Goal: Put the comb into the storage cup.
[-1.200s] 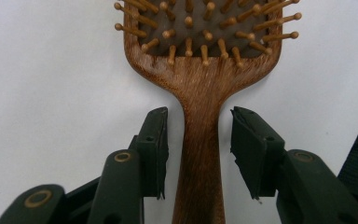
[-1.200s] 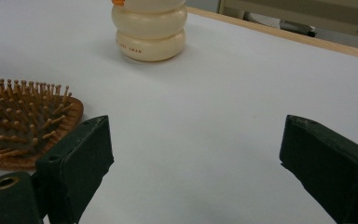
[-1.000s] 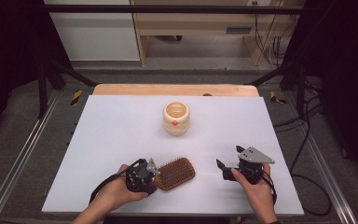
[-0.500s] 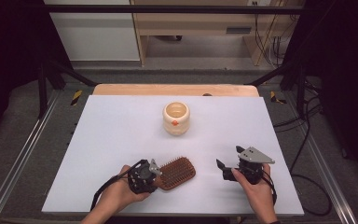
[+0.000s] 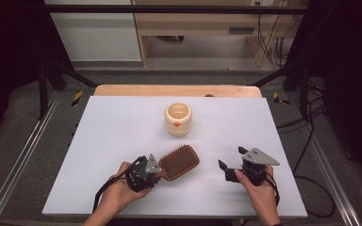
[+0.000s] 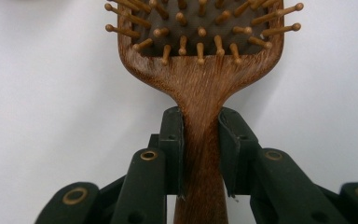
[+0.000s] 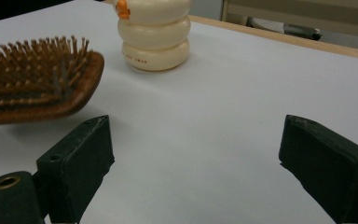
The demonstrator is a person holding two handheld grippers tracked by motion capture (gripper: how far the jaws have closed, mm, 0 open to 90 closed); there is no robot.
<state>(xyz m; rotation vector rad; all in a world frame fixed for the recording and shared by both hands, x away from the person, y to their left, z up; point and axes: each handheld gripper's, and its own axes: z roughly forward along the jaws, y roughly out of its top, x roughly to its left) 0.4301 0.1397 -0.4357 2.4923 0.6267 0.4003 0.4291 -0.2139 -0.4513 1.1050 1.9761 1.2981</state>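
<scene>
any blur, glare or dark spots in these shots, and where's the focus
High view: the white table is evenly lit, its surroundings fall dark, and the image is a bit soft. Left gripper view: the hairbrush handle is sharp, with a soft shadow to its right. Right gripper view: the cream jar is crisp, while the near jaws blur slightly. No glare.

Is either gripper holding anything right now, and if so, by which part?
The left gripper is clamped on the wooden hairbrush by its handle, just below the head. The right gripper stands open and holds nothing.
</scene>
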